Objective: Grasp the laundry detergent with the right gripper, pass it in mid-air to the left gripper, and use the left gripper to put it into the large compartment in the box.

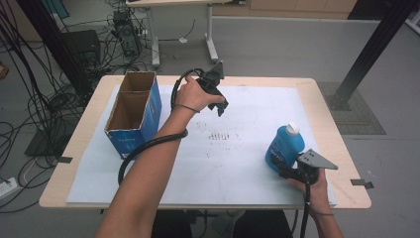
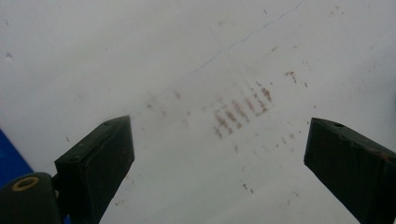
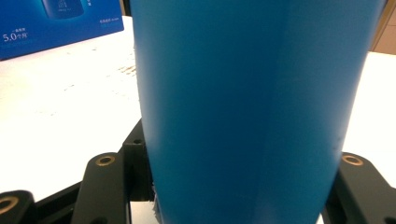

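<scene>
The blue bottle (image 1: 284, 145) is gripped upright by the right tongs (image 1: 286, 171), well right of the cardboard box (image 1: 134, 112); the left tongs (image 1: 222, 110) are held open beside that box.

A wooden table (image 1: 329, 130) carries a white sheet (image 1: 247, 163), bearing an open blue box (image 1: 134, 115) and a blue bottle (image 1: 284, 145).

1. The high view is evenly lit and soft, with faint shadows under the forearms.
2. The white table sheet (image 1: 247, 163) glares almost blown-out in the right gripper view.
3. There the blue plastic bottle (image 3: 243, 112) is too close and blurred.
4. The left gripper view looks grey, dim and slightly soft.
</scene>
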Demonstrator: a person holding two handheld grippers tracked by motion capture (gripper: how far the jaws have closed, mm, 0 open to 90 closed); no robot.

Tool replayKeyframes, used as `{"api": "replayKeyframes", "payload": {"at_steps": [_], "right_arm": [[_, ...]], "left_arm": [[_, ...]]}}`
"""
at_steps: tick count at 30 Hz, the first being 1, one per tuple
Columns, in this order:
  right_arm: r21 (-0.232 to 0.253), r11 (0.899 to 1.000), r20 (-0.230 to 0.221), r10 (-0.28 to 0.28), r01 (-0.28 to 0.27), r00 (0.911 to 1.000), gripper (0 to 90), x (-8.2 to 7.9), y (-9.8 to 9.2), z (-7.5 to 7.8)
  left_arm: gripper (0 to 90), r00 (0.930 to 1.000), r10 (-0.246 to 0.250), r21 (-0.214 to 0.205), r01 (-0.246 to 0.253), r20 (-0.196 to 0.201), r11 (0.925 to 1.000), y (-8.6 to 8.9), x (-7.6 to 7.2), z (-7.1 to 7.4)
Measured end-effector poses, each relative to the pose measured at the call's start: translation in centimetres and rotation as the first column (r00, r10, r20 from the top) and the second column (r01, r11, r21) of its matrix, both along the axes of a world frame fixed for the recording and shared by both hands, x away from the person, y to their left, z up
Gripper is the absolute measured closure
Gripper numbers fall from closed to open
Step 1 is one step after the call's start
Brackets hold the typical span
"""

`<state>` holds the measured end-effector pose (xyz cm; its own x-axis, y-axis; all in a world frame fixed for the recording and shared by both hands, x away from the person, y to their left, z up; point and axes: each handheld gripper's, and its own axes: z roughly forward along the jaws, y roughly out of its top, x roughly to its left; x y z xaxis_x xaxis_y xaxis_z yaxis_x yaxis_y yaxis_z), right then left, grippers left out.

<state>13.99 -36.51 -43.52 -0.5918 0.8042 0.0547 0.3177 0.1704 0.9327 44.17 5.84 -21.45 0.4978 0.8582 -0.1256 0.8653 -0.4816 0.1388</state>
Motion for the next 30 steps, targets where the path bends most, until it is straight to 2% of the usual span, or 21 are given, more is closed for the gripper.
{"api": "replayKeyframes", "payload": {"at_steps": [17,30], "right_arm": [[0.0,1.0,0.005,-0.001,0.001,1.0,40.3,0.01,-0.01,-0.06],[-0.001,1.0,0.001,-0.003,0.003,1.0,40.4,0.01,0.05,0.05]], "left_arm": [[8.3,1.0,0.001,0.013,-0.001,0.003,0.9999,-0.13,-0.03,-0.02],[8.4,1.0,0.003,0.002,-0.003,0.007,1.0,0.12,-0.14,0.15]]}}
